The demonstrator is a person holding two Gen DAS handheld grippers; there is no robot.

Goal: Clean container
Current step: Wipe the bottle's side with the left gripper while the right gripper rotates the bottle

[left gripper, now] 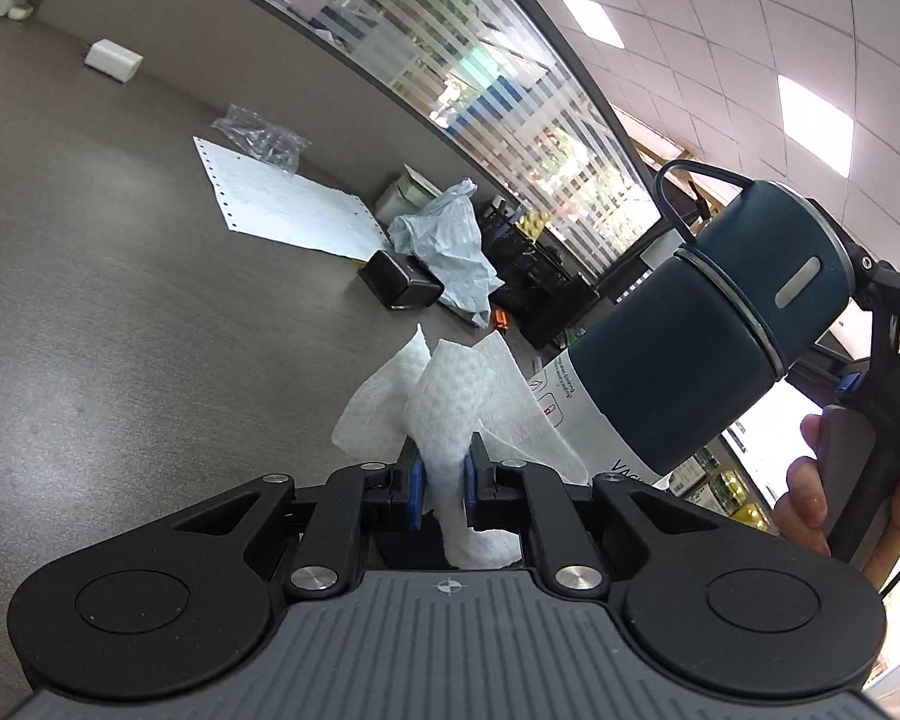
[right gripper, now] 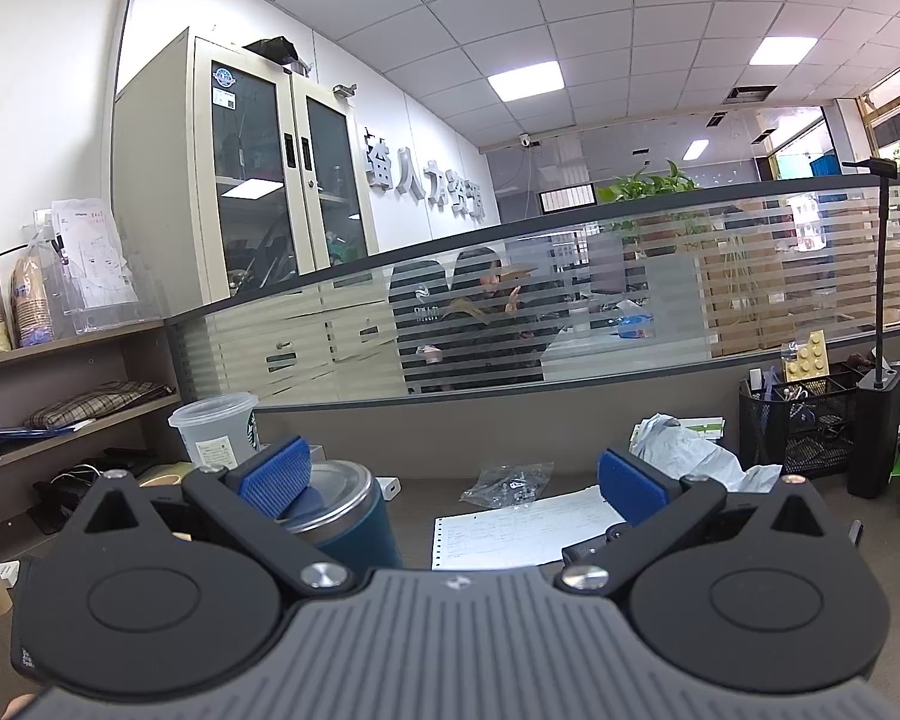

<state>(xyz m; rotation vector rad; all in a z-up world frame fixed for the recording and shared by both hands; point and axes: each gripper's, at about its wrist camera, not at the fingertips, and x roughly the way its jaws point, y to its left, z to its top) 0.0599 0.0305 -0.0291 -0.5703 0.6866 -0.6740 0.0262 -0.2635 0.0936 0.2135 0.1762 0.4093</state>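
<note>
- On the grey desk point(left gripper: 120, 300), seen from the left wrist camera, the dark blue flask point(left gripper: 690, 348) stood at the right of the view, leaning across the tilted picture; its base was hidden behind the gripper body, so contact with the desk could not be confirmed.
- The left gripper point(left gripper: 444, 474) was clamped narrow on a white paper towel point(left gripper: 444, 396), which fanned out beyond the blue pads toward the flask's white label – near it, though touch was unclear.
- At the far right edge of that view a hand point(left gripper: 810, 492) gripped the handle of the other tool, just beside the flask's lid end.
- From the right wrist camera, the right gripper point(right gripper: 450, 468) stood wide, nothing between its pads; the flask point(right gripper: 354, 534) sat low and left, its steel rim just behind the left pad. Whether that pad touched the rim could not be told.
- Farther off on the desk lay a printed sheet point(left gripper: 288, 204), a clear bag of small parts point(left gripper: 258, 135), a crumpled pale bag point(left gripper: 444, 252) and a small black box point(left gripper: 399, 279).
- A black mesh organiser point(right gripper: 798, 426) stood at the far right – against the striped glass partition point(right gripper: 570, 300).
- A clear plastic cup point(right gripper: 216, 429) stood at the left, behind the flask.
</note>
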